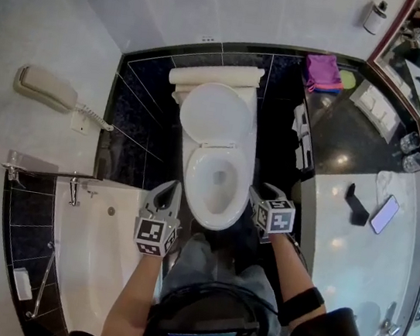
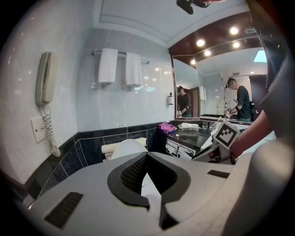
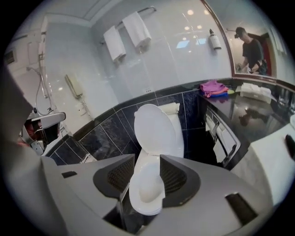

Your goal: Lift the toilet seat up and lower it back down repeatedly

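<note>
Looked steeply down into a bathroom of pale wall and black tile. Found a white tub (image 1: 95, 256) at the left and a pale counter (image 1: 346, 254) at the right, with a mirror (image 2: 216, 87) above the counter.

Found the toilet (image 1: 249, 142) between them, white and glossy, backed against the black tile. Saw its lid (image 1: 216, 117) raised, a plain rounded disc leaning back toward the tank. Saw the seat (image 1: 195, 175) down, a smooth white oval ring lying flat on the bowl, open in the middle onto the water.

Held the right gripper (image 3: 147, 156) just beside the bowl's right rim, jaws spread wide apart and pinching nothing. Caught the front of the seat through that gap, with no pad pressing on it. Held the left gripper (image 2: 146, 156) near the bowl's left front, jaws pressed together at the tips, on nothing.

Noted a rolled towel (image 1: 216, 76) across the tank behind the lid, and two towels (image 2: 108, 66) hung on a wall rail. Noted a handset (image 1: 46, 88) on the left wall, a pink cloth (image 1: 322, 69) at the counter's far end, and a mobile (image 1: 384, 214) lying on the counter.
</note>
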`<state>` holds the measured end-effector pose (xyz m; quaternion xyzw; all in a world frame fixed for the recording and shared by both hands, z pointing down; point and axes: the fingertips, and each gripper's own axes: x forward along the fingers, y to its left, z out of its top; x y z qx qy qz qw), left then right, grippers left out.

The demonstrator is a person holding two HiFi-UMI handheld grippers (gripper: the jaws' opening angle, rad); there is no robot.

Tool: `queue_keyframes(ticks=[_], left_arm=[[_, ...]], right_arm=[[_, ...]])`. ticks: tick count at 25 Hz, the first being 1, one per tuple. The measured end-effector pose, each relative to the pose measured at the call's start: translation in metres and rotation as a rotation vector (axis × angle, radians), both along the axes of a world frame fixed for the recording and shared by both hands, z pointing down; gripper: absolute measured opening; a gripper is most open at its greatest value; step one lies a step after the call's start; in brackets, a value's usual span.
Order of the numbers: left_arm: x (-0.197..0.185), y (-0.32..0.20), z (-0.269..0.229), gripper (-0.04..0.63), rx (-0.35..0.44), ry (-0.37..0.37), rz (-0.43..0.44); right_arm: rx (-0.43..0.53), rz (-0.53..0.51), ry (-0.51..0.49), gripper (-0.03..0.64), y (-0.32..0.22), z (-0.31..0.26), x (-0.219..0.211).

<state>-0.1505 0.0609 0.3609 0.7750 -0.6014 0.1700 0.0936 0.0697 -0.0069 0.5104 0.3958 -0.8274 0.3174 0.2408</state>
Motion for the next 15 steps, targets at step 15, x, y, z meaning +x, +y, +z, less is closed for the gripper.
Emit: queue_keyframes(ticks=[15], left_arm=[[0.007,-0.016,0.193,-0.005,-0.097,-0.024,0.026]], right_arm=[[-0.349,0.092,0.006,0.227,0.037,0.279,0.018]])
